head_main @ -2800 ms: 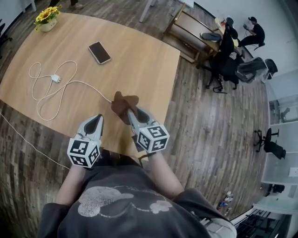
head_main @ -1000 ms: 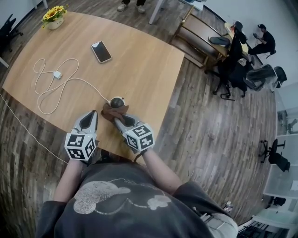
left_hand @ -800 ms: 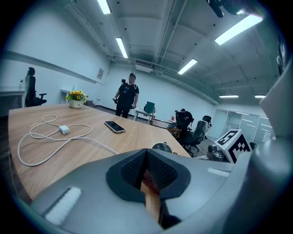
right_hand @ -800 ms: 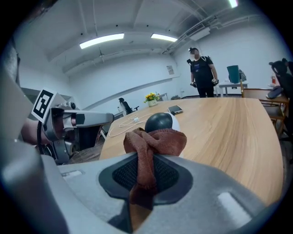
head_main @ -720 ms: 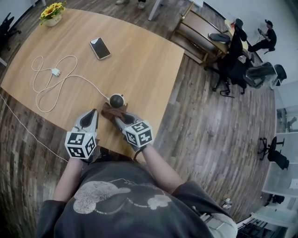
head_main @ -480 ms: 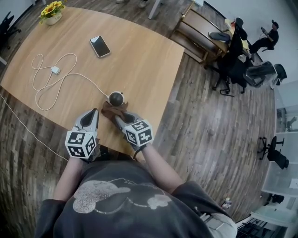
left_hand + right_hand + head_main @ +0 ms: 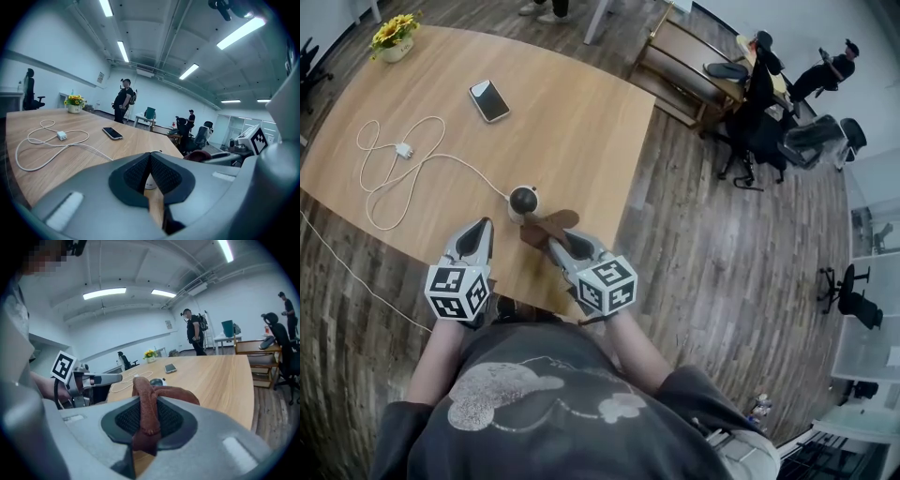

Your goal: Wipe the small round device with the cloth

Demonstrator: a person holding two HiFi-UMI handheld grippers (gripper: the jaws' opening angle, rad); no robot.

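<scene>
A small pot (image 7: 391, 52) is set at the far left corner of the wooden table (image 7: 581, 122), and yellow flowers (image 7: 392, 30) are held in it. To its right, a white cable (image 7: 380, 178) with a charger plug (image 7: 399, 150) is looped loosely over the tabletop, and a smartphone (image 7: 489, 100) is laid flat further along, well apart from the grippers.

Near the table's front edge, the left gripper (image 7: 478, 228) is held with its jaws pressed together and nothing caught between them; only a sliver of table and something pale, possibly the base of the device, is seen past the pads in the left gripper view. The small round device (image 7: 523, 200) is stood upright on the table just beyond and to the right of that gripper's tips, with the cable led up to it.

Just right of the device, a brown cloth (image 7: 546, 228) is pinched by the right gripper (image 7: 556, 240), a fold being clamped between its pads (image 7: 171, 420) and the rest bunched ahead of the jaws. The cloth is held just beside the device, lower on its right.
</scene>
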